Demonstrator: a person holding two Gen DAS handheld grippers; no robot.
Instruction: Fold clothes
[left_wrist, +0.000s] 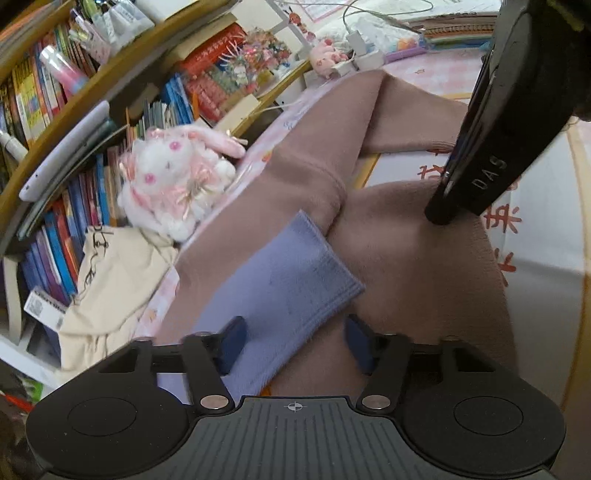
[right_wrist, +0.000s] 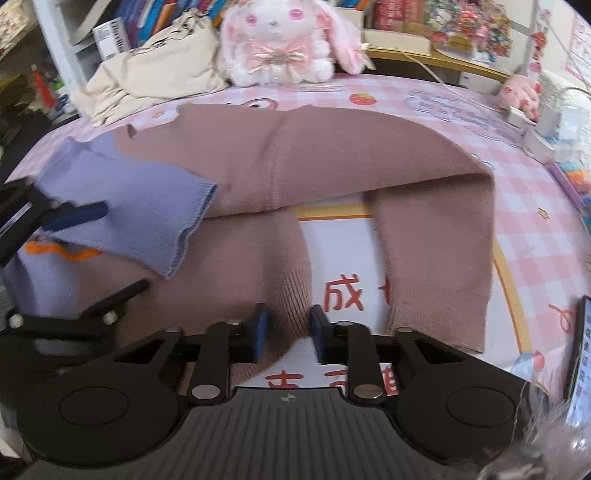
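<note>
Sweater (left_wrist: 295, 177), mauve-brown with a lavender sleeve (left_wrist: 284, 280), spread flat on a pink checked worktop (left_wrist: 436, 70).
Left wrist view: left tool (left_wrist: 293, 341) is wide open, blue pads either side of the lavender sleeve, which runs between them; contact unclear. Right tool (left_wrist: 436, 218) comes in from upper right, tip down on the sweater body. Plush bunny (left_wrist: 173, 177) and cream cloth bag (left_wrist: 114, 288) sit at the worktop's edge, just beside the sweater, bookshelf (left_wrist: 74, 110) behind. Right wrist view: right tool (right_wrist: 286, 334) is part open, straddling a ribbed brown cuff (right_wrist: 288, 295), pads not pinching it. Left tool (right_wrist: 74, 218) is at far left over the lavender sleeve. A second brown sleeve (right_wrist: 439, 258) lies to the right; phone (right_wrist: 581, 354) at right edge; charger block and cable (right_wrist: 535, 122) far right.
</note>
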